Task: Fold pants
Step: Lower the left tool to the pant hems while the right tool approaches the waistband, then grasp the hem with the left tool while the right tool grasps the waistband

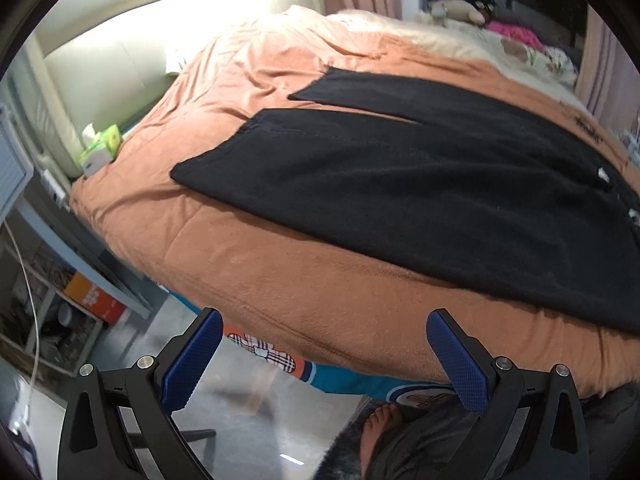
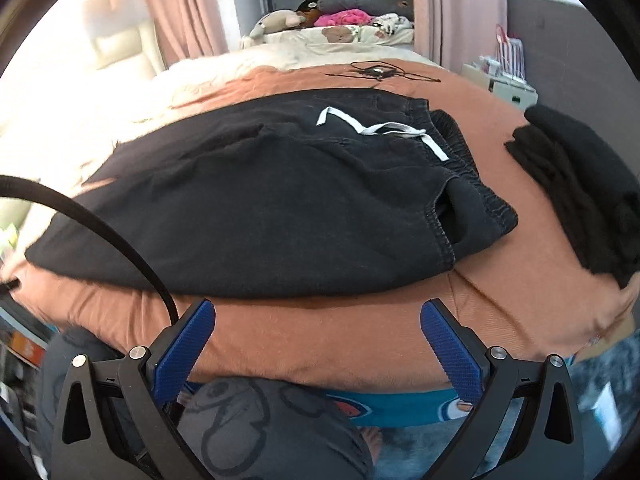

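Note:
Black pants [image 1: 400, 184] lie flat on the orange blanket [image 1: 280, 280], both legs stretched toward the left in the left wrist view with a narrow gap between them. The right wrist view faces the waist end of the pants [image 2: 280, 208], where a white drawstring [image 2: 384, 128] crosses the elastic waistband. My left gripper [image 1: 324, 360] hovers open off the bed's near edge, below the nearer leg. Over the blanket's edge, just short of the waist end, my right gripper [image 2: 318, 348] stands open too. Neither touches the cloth.
A pile of folded black clothes [image 2: 580, 192] sits on the blanket right of the pants. A black cable [image 2: 120, 240] arcs across the left. Thin black cords [image 2: 380, 72] lie at the far side. A tissue box [image 1: 100, 148] rests by the headboard. A person's bare foot [image 1: 380, 420] stands below.

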`<move>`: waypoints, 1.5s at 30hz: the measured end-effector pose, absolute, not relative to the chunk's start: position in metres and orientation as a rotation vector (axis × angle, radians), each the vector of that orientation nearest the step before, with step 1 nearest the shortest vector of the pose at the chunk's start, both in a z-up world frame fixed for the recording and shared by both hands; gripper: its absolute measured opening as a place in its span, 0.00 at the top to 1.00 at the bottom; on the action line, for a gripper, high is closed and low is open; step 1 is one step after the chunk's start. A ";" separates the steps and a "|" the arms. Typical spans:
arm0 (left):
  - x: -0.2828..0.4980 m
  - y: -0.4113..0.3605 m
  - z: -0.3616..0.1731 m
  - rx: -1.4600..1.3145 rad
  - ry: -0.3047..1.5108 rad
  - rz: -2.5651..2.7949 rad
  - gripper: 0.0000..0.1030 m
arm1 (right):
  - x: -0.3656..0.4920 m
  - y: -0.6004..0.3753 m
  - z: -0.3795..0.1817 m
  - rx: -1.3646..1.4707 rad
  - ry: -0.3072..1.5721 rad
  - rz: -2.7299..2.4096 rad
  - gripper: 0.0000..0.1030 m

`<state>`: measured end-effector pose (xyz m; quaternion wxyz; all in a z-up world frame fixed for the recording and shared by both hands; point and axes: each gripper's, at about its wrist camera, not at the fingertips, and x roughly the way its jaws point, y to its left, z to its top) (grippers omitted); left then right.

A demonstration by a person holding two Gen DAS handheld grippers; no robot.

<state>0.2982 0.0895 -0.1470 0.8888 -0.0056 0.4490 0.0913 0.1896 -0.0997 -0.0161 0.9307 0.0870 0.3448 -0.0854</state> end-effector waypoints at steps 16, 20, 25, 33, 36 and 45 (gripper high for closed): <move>0.339 0.107 -0.157 -0.124 0.920 0.058 0.00 | 0.182 -0.151 -0.032 0.490 0.714 -0.219 0.04; 0.350 0.125 -0.158 -0.193 0.911 0.043 0.05 | 0.192 -0.174 -0.041 0.629 0.713 -0.175 0.32; 0.358 0.153 -0.158 -0.283 0.898 0.033 0.12 | 0.195 -0.181 -0.044 0.689 0.689 -0.123 0.35; 0.378 0.194 -0.168 -0.400 0.912 0.068 0.18 | 0.210 -0.192 -0.055 0.685 0.678 -0.101 0.35; 0.384 0.209 -0.174 -0.465 0.912 0.058 0.18 | 0.225 -0.200 -0.064 0.700 0.684 -0.110 0.36; 0.403 0.246 -0.189 -0.588 0.919 0.086 0.28 | 0.246 -0.215 -0.073 0.750 0.662 -0.129 0.42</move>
